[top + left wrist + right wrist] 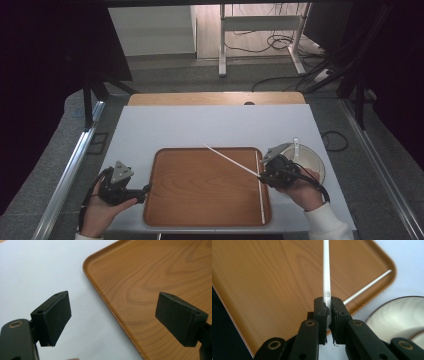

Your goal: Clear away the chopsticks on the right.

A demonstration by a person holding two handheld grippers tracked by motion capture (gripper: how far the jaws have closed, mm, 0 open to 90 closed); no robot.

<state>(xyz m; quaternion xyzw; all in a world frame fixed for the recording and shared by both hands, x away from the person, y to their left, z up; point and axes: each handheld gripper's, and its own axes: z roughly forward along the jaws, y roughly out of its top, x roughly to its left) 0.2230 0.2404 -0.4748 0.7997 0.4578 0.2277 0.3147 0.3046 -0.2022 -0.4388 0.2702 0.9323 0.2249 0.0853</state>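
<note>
- High view: one wooden tray (pixel 200 190) on the desk (pixel 165 125), two white chopsticks, one bowl (pixel 312 162). Right gripper (pixel 261 174) holds one chopstick (pixel 230 159) slanting over the tray; second chopstick (pixel 260 195) lies by the tray's right rim.
- Left gripper view: left gripper (pixel 112 317) released, jaws wide over the tray's corner, nothing between.
- Right gripper view: right gripper (pixel 328 312) clenched on the chopstick's end; printed mark hard to read; bowl cut off.

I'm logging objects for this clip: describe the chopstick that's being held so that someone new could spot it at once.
Start at the wooden tray in the middle of the white table. The held chopstick slants across the tray's far right part, one end clamped in the right gripper. The other chopstick lies flat along the tray's right edge.
</note>
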